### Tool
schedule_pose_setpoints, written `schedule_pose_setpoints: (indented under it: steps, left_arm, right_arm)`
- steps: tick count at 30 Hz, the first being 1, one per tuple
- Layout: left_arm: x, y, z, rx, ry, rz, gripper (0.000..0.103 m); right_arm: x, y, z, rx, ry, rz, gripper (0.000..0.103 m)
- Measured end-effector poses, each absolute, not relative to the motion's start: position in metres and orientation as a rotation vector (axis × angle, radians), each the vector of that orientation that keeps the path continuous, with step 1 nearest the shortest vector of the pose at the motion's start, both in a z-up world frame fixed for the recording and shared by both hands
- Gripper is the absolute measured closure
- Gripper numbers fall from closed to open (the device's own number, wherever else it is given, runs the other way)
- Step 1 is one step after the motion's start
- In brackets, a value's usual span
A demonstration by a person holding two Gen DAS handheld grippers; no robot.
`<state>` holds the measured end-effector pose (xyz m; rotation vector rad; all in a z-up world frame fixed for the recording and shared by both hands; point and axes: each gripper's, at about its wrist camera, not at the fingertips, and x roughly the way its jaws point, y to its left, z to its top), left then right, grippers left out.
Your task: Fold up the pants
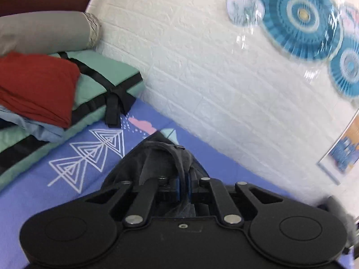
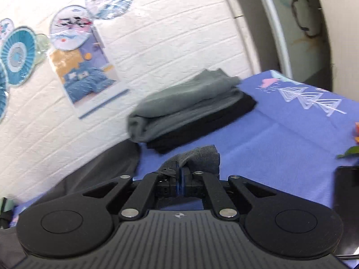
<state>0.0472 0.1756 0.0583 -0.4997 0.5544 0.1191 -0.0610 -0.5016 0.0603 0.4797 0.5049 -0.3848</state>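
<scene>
Dark grey pants (image 1: 154,157) are pinched in my left gripper (image 1: 185,186), which is shut on a bunched edge with a cord or loop and holds it above the blue patterned bedsheet (image 1: 56,192). My right gripper (image 2: 181,179) is shut on another part of the pants (image 2: 199,157), a folded dark grey edge that sticks up past the fingers. More of the dark pants fabric (image 2: 101,172) trails down to the left along the wall in the right wrist view.
A red folded garment (image 1: 38,87) lies on a green quilt with black straps (image 1: 105,76), beside a grey bolster (image 1: 44,31). A stack of folded grey and black clothes (image 2: 190,109) lies near the white brick wall (image 1: 202,67). A dark phone (image 2: 346,206) lies at the right.
</scene>
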Motion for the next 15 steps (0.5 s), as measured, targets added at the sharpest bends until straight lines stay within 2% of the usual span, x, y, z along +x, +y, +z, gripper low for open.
schedule_pose_setpoints:
  steps: [1, 4, 5, 6, 7, 8, 10, 12, 13, 15]
  left_arm:
    - [0.056, 0.172, 0.045, -0.477, 0.601, 0.107, 0.101]
    - [0.061, 0.173, 0.012, -0.518, 0.733, 0.109, 0.086]
    - [0.052, 0.176, 0.008, -0.539, 0.725, 0.106, 0.065]
    - [0.039, 0.179, 0.009, -0.549, 0.716, 0.118, 0.025]
    - [0.023, 0.184, 0.011, -0.552, 0.699, 0.139, 0.007]
    - [0.008, 0.187, 0.014, -0.552, 0.678, 0.161, 0.000]
    - [-0.021, 0.195, 0.018, -0.554, 0.644, 0.207, 0.000]
    - [-0.040, 0.201, 0.015, -0.588, 0.636, 0.240, 0.000]
    - [-0.047, 0.202, 0.009, -0.608, 0.635, 0.250, 0.000]
    - [-0.053, 0.203, -0.006, -0.650, 0.661, 0.241, 0.000]
  right_arm:
    - [-0.059, -0.503, 0.052, 0.466, 0.542, -0.410, 0.101]
    - [-0.061, -0.506, 0.028, 0.482, 0.643, -0.430, 0.101]
    - [-0.065, -0.507, 0.023, 0.497, 0.655, -0.428, 0.100]
    - [-0.068, -0.507, 0.019, 0.501, 0.663, -0.429, 0.099]
    - [-0.069, -0.508, 0.017, 0.501, 0.668, -0.432, 0.097]
    - [-0.071, -0.508, 0.015, 0.500, 0.671, -0.431, 0.094]
    - [-0.070, -0.505, 0.013, 0.491, 0.674, -0.426, 0.088]
    - [-0.068, -0.501, 0.013, 0.479, 0.678, -0.419, 0.075]
    - [-0.066, -0.500, 0.012, 0.479, 0.679, -0.416, 0.073]
    - [-0.065, -0.498, 0.011, 0.484, 0.677, -0.413, 0.063]
